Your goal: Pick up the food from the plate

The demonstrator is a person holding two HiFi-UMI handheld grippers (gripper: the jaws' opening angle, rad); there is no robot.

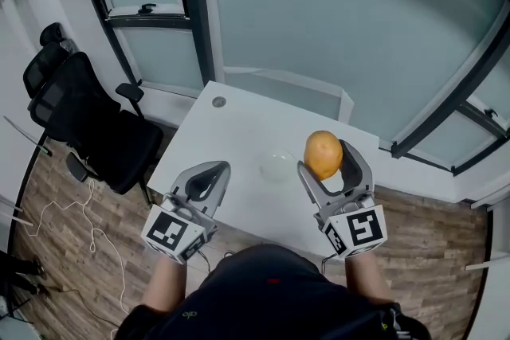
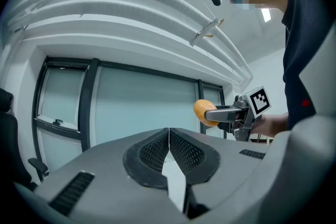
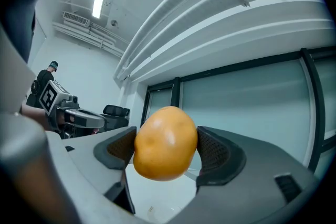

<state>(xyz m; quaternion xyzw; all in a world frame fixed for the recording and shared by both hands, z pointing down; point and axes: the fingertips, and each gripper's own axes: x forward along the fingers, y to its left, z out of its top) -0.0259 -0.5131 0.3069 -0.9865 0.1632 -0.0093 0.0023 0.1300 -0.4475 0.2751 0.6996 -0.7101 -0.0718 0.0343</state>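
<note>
Two tools, one piece of food, one plate and one chair are counted. The round orange food [image 1: 323, 154] is clamped between the pads of the right tool [image 1: 326, 158] and is held up off the white tabletop [image 1: 239, 131]. In the head view it is seen just right of the clear plate [image 1: 276, 166], which lies near the middle of the tabletop. The left tool [image 1: 218, 170] is held over the tabletop's near left part with its jaws pressed together and nothing between them.

In the right tool view the food [image 3: 165, 148] is shown filling the gap of the right tool [image 3: 168, 150], with both ribbed pads touching its sides. The left tool [image 3: 79, 117] is also seen there at the left, as is a second person [image 3: 46, 77] far back, who is shown in no other view.

In the left tool view the left tool [image 2: 169, 131] is seen closed, pad against pad, and the food [image 2: 201, 109] appears at the right in the right tool [image 2: 209, 111]. The plate is shown only in the head view. The black chair [image 1: 88, 119] stands left of the tabletop.
</note>
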